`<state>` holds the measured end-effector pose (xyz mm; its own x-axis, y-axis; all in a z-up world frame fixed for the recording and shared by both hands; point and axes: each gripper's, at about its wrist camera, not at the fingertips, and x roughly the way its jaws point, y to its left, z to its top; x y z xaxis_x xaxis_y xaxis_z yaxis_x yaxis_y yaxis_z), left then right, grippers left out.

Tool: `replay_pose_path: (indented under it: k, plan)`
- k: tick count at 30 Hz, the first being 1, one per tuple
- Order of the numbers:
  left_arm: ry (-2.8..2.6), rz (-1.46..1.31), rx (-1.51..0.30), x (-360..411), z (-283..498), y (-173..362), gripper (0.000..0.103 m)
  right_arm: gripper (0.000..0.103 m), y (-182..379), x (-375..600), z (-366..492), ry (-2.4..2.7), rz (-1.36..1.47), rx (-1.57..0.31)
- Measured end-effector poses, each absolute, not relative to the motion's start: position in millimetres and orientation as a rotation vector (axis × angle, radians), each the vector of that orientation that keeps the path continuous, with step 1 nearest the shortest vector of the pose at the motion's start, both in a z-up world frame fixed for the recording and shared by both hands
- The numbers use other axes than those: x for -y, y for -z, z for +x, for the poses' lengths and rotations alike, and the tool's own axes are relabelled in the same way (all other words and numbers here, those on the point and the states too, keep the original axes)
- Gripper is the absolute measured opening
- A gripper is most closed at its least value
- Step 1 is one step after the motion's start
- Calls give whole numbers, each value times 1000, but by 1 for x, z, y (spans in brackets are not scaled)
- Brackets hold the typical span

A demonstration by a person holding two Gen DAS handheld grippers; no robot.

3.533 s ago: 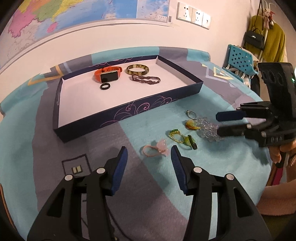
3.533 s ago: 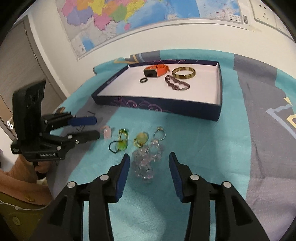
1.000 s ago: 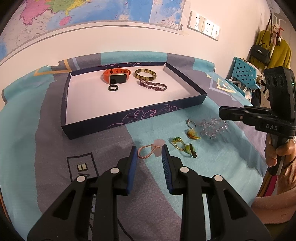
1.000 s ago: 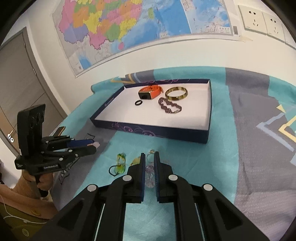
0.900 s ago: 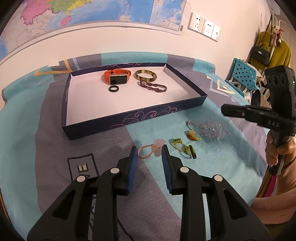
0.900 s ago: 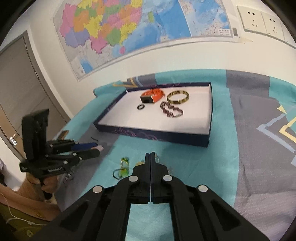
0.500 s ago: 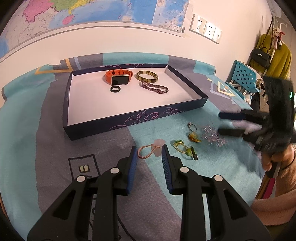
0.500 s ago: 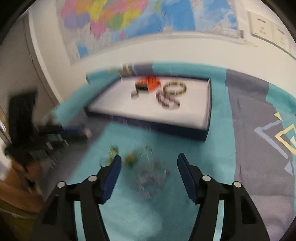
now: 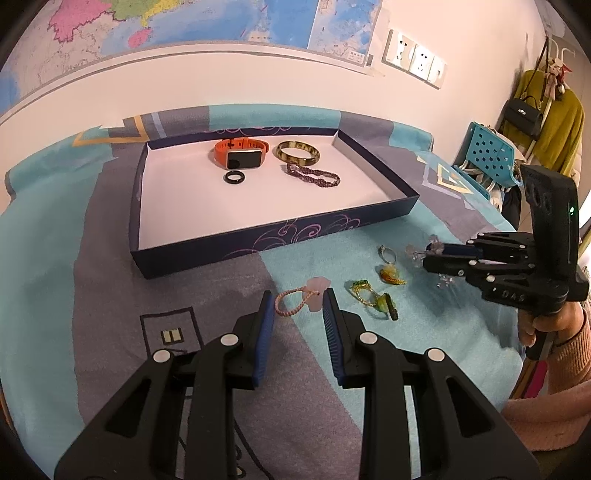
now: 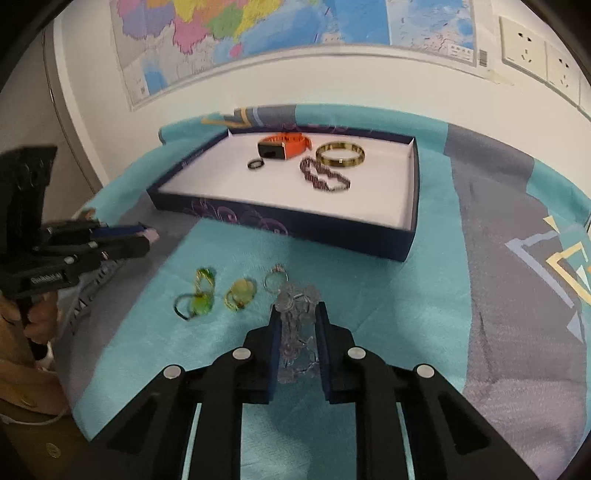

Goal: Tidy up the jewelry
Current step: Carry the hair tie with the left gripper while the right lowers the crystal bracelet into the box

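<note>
Crystal bracelet (image 10: pixel 295 332): clear faceted beads, light, limp and slippery; lies on the teal cloth (image 10: pixel 388 314) of the tabletop, short of the tray (image 10: pixel 280 225); best pinched across the bunched middle
Right hand-held gripper (image 10: pixel 296 310): jaws closing, bracelet between them
Left hand-held gripper (image 9: pixel 298 299): narrowly apart, empty, just behind the pink charm cord (image 9: pixel 295 297)
Writing: gripper lettering too blurred to read; wall map (image 10: pixel 258 26) print too small

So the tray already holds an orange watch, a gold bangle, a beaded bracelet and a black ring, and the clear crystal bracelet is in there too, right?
Not quite. The tray holds the watch, bangle, beaded bracelet and ring, but the crystal bracelet lies outside on the cloth, between the right gripper's closing jaws, as the right wrist view shows.
</note>
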<state>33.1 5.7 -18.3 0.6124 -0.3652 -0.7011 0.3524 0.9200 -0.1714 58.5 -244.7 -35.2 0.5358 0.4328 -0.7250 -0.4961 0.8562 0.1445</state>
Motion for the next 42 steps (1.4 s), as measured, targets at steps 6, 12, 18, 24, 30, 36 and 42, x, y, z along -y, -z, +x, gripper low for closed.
replay_pose_path:
  k: [6, 12, 18, 24, 30, 36, 42]
  plan:
    - [412, -12, -788, -6, 36, 9, 27, 8, 14, 248, 59, -592, -30, -788]
    - [398, -14, -763, -9, 43, -2, 27, 8, -5, 247, 63, -607, -21, -740]
    - [387, -11, -740, -10, 54, -13, 27, 8, -30, 245, 72, -627, -20, -673]
    - [378, -9, -730, -7, 67, -19, 27, 8, -42, 243, 88, -640, -7, -643]
    - [363, -4, -725, -6, 78, -22, 27, 8, -41, 242, 105, -656, 26, -647]
    - [353, -6, -727, -4, 86, -23, 27, 8, -39, 238, 114, -661, 30, -654]
    - [342, -4, -731, -3, 96, -21, 27, 8, -35, 236, 123, -667, 35, -668]
